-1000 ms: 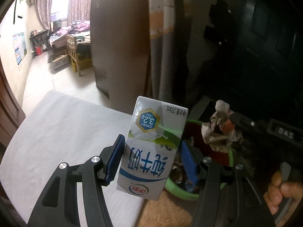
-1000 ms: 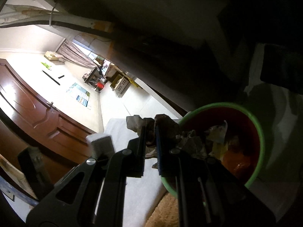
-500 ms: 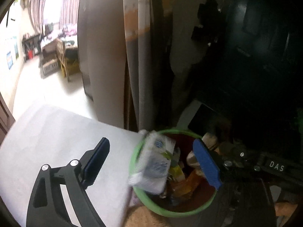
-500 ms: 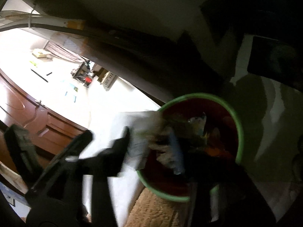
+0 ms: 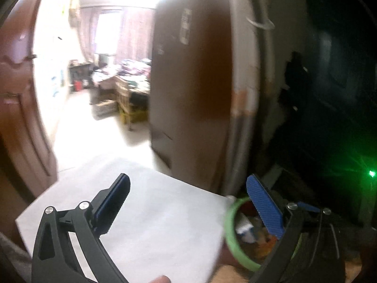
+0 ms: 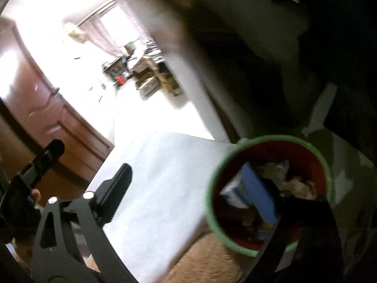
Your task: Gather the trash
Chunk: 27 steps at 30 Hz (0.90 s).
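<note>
A white cloth-covered surface (image 5: 153,224) is bordered by a brown wooden door (image 5: 21,108) and a dark cabinet (image 5: 188,94). The green-rimmed round bin (image 6: 271,193), red inside, is seen beside the surface, filled with crumpled paper and a carton (image 6: 235,191). Both the left gripper (image 5: 188,210) and right gripper (image 6: 195,193) are opening, nothing between the jaws.

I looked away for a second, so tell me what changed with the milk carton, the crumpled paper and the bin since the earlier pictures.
Both were let go. The left gripper released the milk carton, which now lies inside the green-rimmed bin; its fingers are opening with nothing between them. The right gripper dropped the crumpled paper into the bin; its fingers are opening too. The bin and white cloth stayed put.
</note>
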Tool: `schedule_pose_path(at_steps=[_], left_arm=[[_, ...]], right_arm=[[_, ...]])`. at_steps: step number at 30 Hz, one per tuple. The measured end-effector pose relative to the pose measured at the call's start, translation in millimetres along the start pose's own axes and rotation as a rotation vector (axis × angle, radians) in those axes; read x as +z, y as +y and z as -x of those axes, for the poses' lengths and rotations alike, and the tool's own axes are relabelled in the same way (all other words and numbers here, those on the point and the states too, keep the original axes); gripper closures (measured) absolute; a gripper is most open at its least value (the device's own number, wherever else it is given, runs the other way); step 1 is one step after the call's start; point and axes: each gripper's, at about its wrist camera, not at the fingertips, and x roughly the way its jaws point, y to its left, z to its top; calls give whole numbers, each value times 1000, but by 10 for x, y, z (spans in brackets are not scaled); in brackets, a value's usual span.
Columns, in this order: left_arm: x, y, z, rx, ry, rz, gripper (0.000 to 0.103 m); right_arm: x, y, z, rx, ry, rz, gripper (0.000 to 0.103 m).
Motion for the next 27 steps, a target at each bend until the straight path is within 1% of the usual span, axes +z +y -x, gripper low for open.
schedule_pose_path(at_steps=[3,5,6,8,9,10,13,14,15,17,18,21,23,27], left_arm=[[30,237,163,47,-27,23,8],[19,419,307,94,-49,43,8],[22,476,346,107,-57,48,8],[33,616,465,162,-74,56,8],[39,683,532,201,-82,58,8],[68,750,550,226,-89,59,8],[116,911,712,288,-129,71,8],[113,948,760,296,-143,80,8],[112,993,808,302,-155,91,8],[103,1085,889,317,-168,98,8],[95,1129,909,335,-168,92,8],[89,1210,923,380,-154,78,8],[79,1297,958,391,-136,84,8],[54,1500,1081,422,-128,129,8]], right_arm=[[-33,361,-24,22,-20,54,6],[-41,604,6,27,-60,105,6],[-46,771,62,24,-108,143,5],[-69,1029,178,10,-205,200,5],[-108,1195,273,-6,-288,236,5],[-129,1302,343,-12,-353,257,5],[-261,1553,500,-2,-569,300,5],[-268,1633,498,-25,-579,308,5],[-267,1730,456,-35,-544,323,5],[-288,1819,392,9,-495,327,5],[-313,1823,376,13,-490,321,5],[-411,1874,261,-5,-464,311,5],[-459,1914,179,-9,-439,301,5],[-584,1932,-42,-8,-356,284,5]])
